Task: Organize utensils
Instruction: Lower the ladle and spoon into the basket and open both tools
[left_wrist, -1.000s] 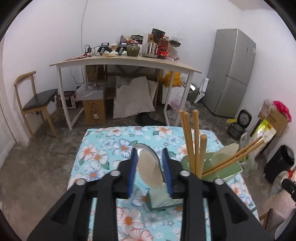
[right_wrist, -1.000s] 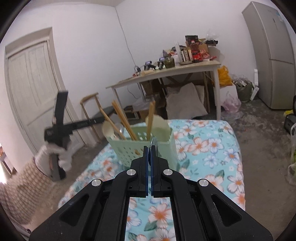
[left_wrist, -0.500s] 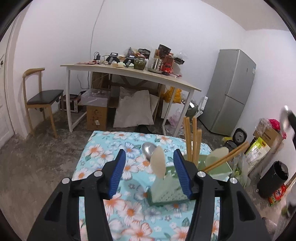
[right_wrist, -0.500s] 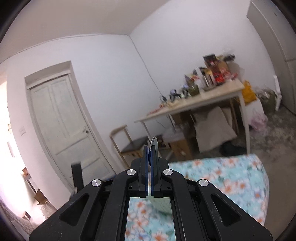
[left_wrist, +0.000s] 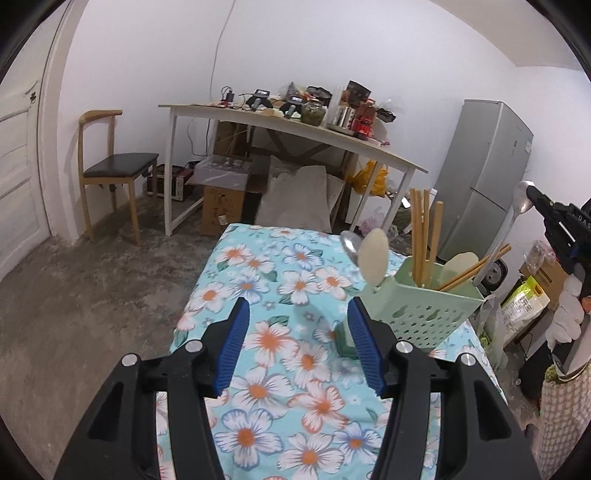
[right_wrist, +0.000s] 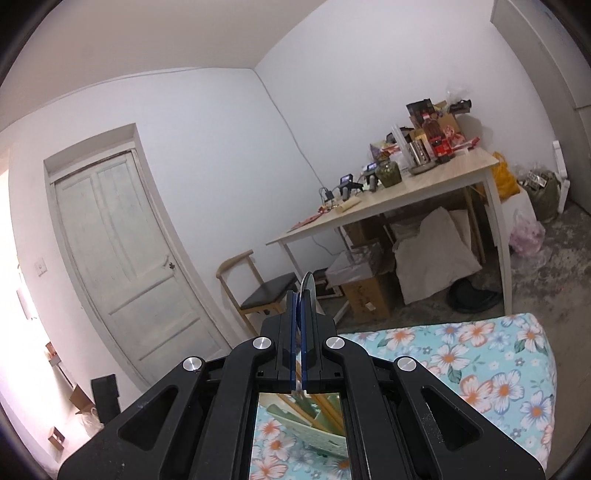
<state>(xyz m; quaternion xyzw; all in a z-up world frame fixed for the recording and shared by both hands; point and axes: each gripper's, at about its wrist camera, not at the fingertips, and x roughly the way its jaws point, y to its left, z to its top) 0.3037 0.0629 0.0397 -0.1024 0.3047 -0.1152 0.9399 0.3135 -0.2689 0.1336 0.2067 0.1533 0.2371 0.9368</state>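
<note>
left gripper (left_wrist: 297, 341) now spread empty, right gripper (right_wrist: 299, 317) lifted metal spoon (left_wrist: 515, 218) higher

- No lettering is showing clearly enough to be read.
- White marks on the right gripper (left_wrist: 554, 216) are appearing, too small to make out.

**Flowered desk, one caddy on it**

The desk (left_wrist: 295, 280) wears a turquoise cloth printed with white and orange flowers. In the left wrist view a pale green perforated utensil caddy (left_wrist: 421, 306) stands directly on the cloth at about 3 o'clock, near the right edge. The right wrist view shows the desk's far corner (right_wrist: 524, 354) at 4 o'clock.
</note>
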